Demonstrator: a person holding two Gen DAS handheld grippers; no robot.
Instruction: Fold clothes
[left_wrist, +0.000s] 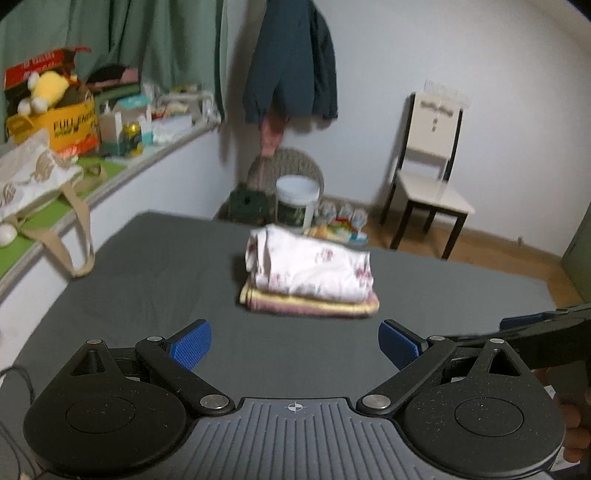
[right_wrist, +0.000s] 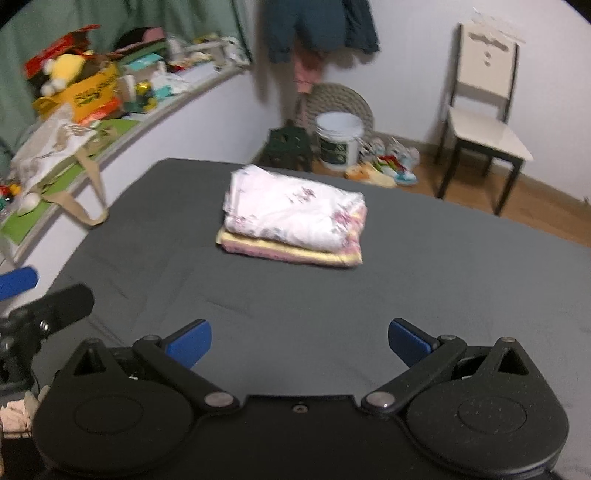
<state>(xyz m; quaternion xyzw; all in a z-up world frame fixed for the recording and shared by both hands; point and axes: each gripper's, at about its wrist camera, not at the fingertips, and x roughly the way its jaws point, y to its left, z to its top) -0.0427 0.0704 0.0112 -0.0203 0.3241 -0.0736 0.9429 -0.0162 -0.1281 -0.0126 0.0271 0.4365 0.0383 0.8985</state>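
Observation:
A folded white garment with pink flowers (left_wrist: 310, 267) (right_wrist: 291, 210) lies on top of a folded yellow and pink cloth (left_wrist: 306, 304) (right_wrist: 288, 253), stacked on the grey bed sheet (left_wrist: 147, 295) (right_wrist: 443, 277). My left gripper (left_wrist: 295, 345) is open, short of the stack, with nothing between its blue pads (left_wrist: 192, 345). My right gripper (right_wrist: 299, 343) is open too, also well short of the stack and holding nothing. The right gripper's arm shows at the right edge of the left wrist view, and part of the left gripper (right_wrist: 22, 282) at the left edge of the right wrist view.
A cluttered window ledge (left_wrist: 110, 173) (right_wrist: 122, 129) with boxes, a plush toy (left_wrist: 44, 90) and a tote bag (left_wrist: 40, 184) (right_wrist: 59, 155) runs along the left. Beyond the bed stand a white bucket (left_wrist: 297, 201) (right_wrist: 340, 142), a chair (left_wrist: 432, 177) (right_wrist: 484, 110) and hanging clothes (left_wrist: 291, 62).

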